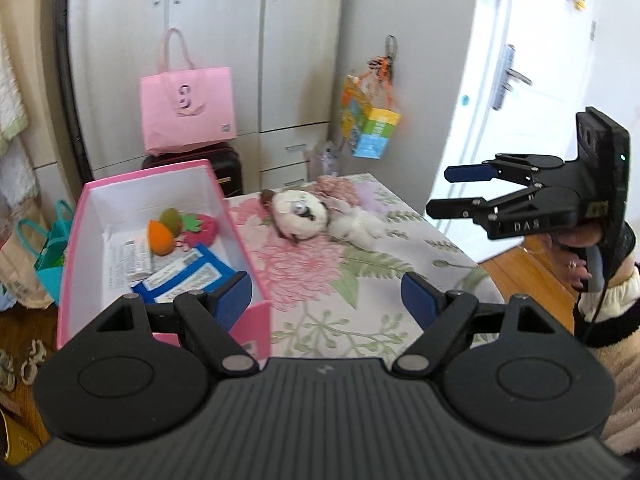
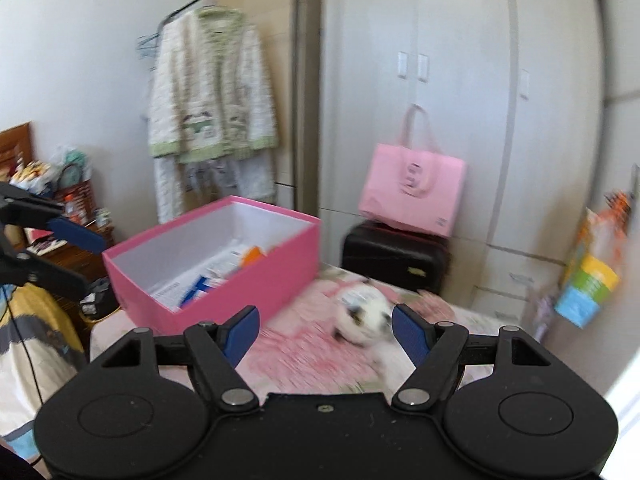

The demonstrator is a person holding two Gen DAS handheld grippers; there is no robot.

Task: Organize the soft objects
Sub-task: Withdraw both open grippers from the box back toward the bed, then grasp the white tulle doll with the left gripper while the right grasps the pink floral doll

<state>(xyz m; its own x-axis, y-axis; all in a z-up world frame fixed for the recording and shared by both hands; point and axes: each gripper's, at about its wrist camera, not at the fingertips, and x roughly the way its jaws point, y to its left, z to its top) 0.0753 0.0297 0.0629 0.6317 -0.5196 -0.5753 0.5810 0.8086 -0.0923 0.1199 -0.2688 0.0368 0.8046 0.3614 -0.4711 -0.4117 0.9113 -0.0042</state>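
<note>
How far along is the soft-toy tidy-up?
Done: the pink box already holds an orange-and-green toy, a red strawberry and some packets.
In hand: nothing; the left tongs and the right tongs are both open and empty.
Left: the white plush lies on the floral cloth beside the box, untouched.

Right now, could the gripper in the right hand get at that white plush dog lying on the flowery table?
Probably yes. The right gripper is open and empty, the plush dog lies uncovered ahead of it on the table, and the pink box sits off to one side.
</note>
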